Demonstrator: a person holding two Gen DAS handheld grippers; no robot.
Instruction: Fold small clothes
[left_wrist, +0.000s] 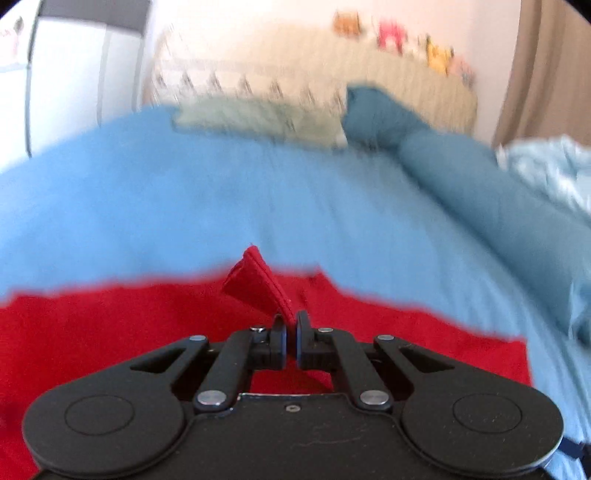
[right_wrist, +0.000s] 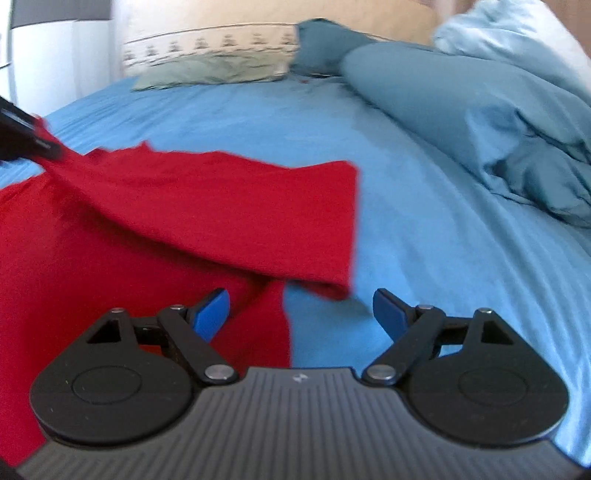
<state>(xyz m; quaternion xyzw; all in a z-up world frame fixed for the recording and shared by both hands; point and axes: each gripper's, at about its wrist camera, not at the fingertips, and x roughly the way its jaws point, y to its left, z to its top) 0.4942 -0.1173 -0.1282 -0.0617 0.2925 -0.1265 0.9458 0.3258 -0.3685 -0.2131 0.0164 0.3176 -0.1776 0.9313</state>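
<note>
A red garment (left_wrist: 110, 332) lies on the blue bed sheet (left_wrist: 184, 203). My left gripper (left_wrist: 290, 325) is shut on a hemmed corner of the red garment (left_wrist: 255, 280) and holds it lifted. In the right wrist view the left gripper (right_wrist: 48, 149) shows at the far left, pulling a lifted fold of the garment (right_wrist: 221, 214) up over the rest. My right gripper (right_wrist: 301, 314) is open and empty, just above the garment's right edge, with its left pad (right_wrist: 212, 317) over the red cloth and its right pad (right_wrist: 389, 317) over the sheet.
A rolled teal duvet (right_wrist: 461, 122) lies along the right side of the bed, with a pale blue quilt (right_wrist: 517, 33) beyond it. A greenish pillow (right_wrist: 210, 72) and a patterned cream pillow (right_wrist: 207, 44) sit at the headboard. A white wardrobe (left_wrist: 74, 81) stands to the left.
</note>
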